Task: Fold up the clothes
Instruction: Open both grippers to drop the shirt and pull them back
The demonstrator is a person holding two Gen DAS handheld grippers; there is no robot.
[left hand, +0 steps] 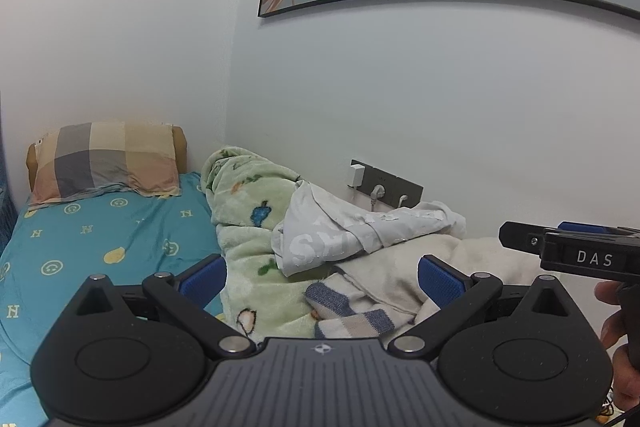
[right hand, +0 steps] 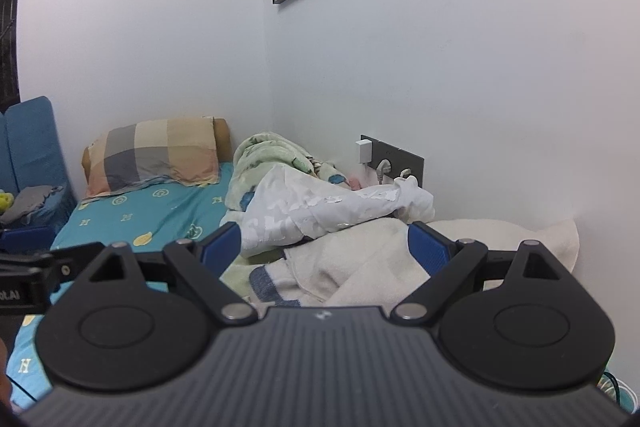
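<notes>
A heap of clothes lies on the bed against the wall. On top is a crumpled white T-shirt with flaking printed letters. Below it lies a cream garment with blue-striped cuffs. My left gripper stands open just short of the heap, nothing between its blue pads. My right gripper is open too, its pads wide apart in front of the cream garment and touching nothing. In the left wrist view it shows edge-on at the right, with a hand behind it.
A green fleece blanket is bunched left of the clothes. A checked pillow sits at the head of the teal sheet. A socket panel with plugs is on the wall behind the heap.
</notes>
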